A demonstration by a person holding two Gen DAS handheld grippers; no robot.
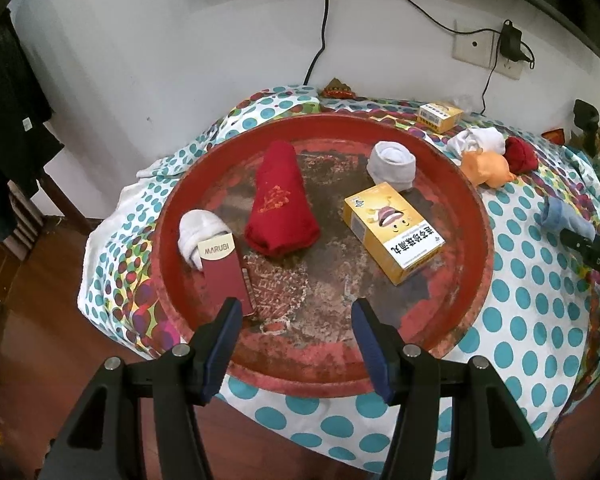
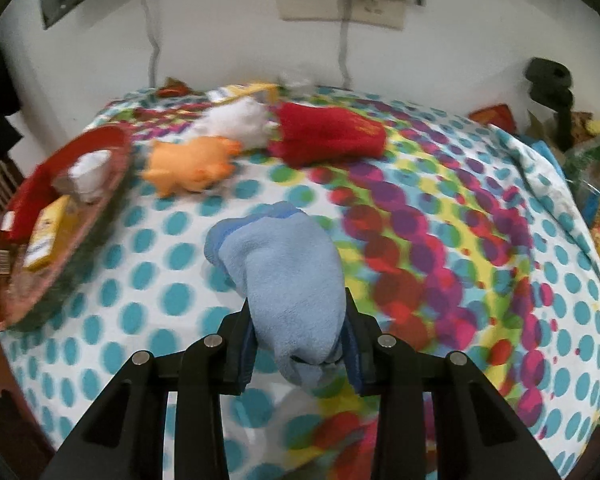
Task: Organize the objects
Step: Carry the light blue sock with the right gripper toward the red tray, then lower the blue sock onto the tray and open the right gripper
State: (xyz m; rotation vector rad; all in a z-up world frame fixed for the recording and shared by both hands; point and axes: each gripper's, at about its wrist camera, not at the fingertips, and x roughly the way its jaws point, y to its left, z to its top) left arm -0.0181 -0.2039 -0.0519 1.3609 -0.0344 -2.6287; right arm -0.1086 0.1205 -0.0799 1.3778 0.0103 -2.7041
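Carry step: right gripper (image 2: pixel 300 344) clamped on blue sock (image 2: pixel 284 276), lifted over the dotted cloth at 3 o'clock of red tray (image 1: pixel 476 220); left gripper (image 1: pixel 296 344) half-open, empty, above tray's 6 o'clock rim; next likely swing sock into tray, release.

A rolled light-blue sock (image 2: pixel 284 280) juts forward, clamped above the dotted cloth, right of the red tray (image 2: pixel 112 200).

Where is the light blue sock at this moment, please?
The light blue sock is clamped in the right tool, low in the centre of the right wrist view, above the dotted cloth, right of the red tray.
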